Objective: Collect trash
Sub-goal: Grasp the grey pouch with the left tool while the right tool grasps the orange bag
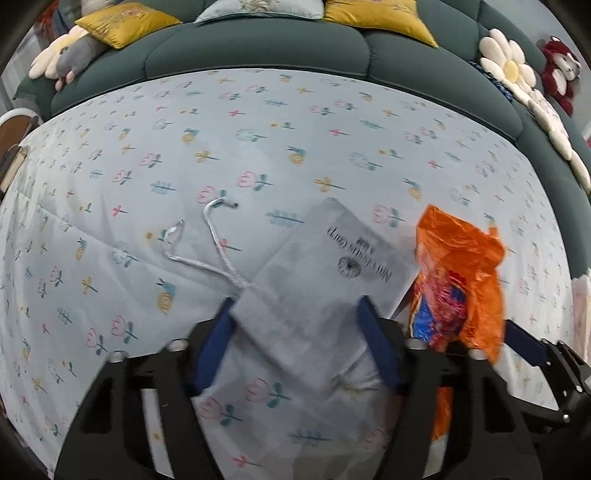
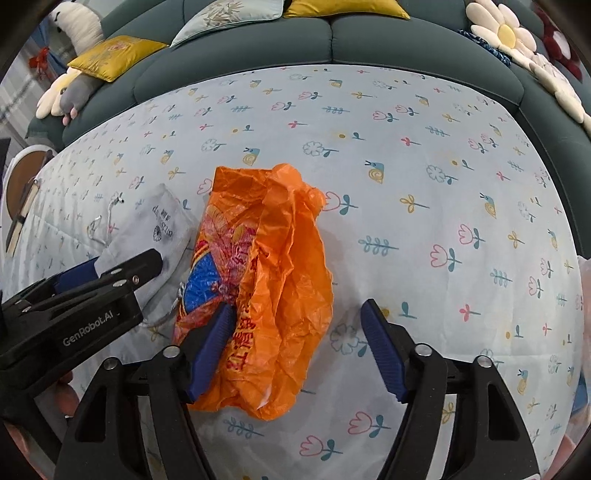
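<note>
A grey drawstring pouch (image 1: pixel 317 273) with black print lies flat on the flowered bedsheet. My left gripper (image 1: pixel 295 310) is open, its blue pads on either side of the pouch's near end. A crumpled orange plastic bag (image 2: pixel 273 280) lies just right of the pouch; it also shows in the left wrist view (image 1: pixel 465 273). My right gripper (image 2: pixel 299 314) is open over the orange bag, its left pad resting on the bag and its right pad over bare sheet. The left gripper shows in the right wrist view (image 2: pixel 122 269), over the pouch (image 2: pixel 159 229).
The light-blue flowered sheet (image 2: pixel 424 177) covers a bed with a dark green padded headboard (image 1: pixel 295 51). Yellow and pale cushions (image 1: pixel 122 22), a plush toy (image 1: pixel 74 59) and a daisy-shaped cushion (image 1: pixel 506 66) sit along it. A round wooden stand (image 2: pixel 26 173) is at the left.
</note>
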A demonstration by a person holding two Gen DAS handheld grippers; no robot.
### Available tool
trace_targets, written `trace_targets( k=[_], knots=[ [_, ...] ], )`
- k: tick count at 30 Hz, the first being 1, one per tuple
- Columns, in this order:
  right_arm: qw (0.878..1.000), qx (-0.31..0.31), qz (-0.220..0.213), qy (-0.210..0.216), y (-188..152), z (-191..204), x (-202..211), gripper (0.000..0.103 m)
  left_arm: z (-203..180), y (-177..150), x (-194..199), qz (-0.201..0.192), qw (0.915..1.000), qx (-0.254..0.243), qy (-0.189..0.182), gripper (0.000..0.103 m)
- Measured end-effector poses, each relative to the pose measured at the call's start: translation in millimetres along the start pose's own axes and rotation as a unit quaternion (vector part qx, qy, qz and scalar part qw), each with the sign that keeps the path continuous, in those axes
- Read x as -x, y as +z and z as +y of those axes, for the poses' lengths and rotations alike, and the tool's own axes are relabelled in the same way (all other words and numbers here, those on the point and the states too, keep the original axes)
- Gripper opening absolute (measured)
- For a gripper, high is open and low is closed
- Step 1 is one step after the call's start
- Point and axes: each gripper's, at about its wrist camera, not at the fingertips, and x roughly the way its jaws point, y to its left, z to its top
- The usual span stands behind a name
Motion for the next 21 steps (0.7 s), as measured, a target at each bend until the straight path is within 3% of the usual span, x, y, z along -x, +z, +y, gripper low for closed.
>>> trace_targets(
  k=[3, 6, 10, 21],
  knots=[
    [1.000, -0.001, 0.002, 0.010, -9.8, -4.5, 5.2, 0.049, -10.0, -5.0, 3.1, 0.006, 0.9999, -0.007, -0.013, 0.029],
    [1.000, -0.006, 0.009, 0.025, -19.4, -10.7, 11.1, 0.036, -18.4, -11.5, 5.9, 0.014, 0.9994, -0.006, -0.030, 0.016],
    [0.999, -0.020, 0.015, 0.038, -32.9, -22.3, 20.9, 0.025, -28.7, -23.5, 12.3, 0.020, 0.9991, -0.004, -0.037, 0.011],
    [0.997, -0.056, -0.034, 0.043, -49.6, -74.9, 80.3, 0.020, -76.9, -43.4, 65.4, -0.007, 0.9984, -0.017, -0.053, 0.010]
  ],
)
